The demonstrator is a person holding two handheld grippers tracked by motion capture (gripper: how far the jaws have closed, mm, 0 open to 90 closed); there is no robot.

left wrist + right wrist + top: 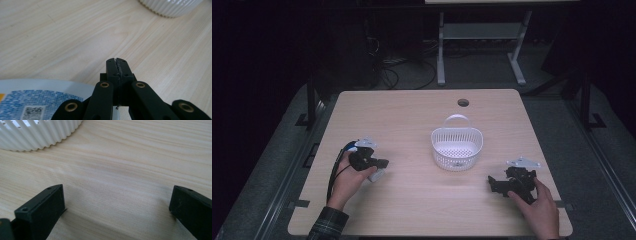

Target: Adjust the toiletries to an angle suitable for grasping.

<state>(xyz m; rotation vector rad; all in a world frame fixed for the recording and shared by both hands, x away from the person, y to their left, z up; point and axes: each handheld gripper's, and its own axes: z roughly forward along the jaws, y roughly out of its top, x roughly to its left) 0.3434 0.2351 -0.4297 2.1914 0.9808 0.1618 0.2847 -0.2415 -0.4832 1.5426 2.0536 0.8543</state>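
The left gripper (379, 163), jaws pressed together on a thin white packet (376, 174), waits left of the basket (457, 148), likely its destination; the right gripper (493, 184), jaws apart, rests right of it.

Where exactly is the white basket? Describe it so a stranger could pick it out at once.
Start at the light wooden table and look just right of its middle, below the round hole near the far edge. There stands the white basket, between the left gripper and right gripper. Its ribbed, perforated walls and arched handle set it apart.
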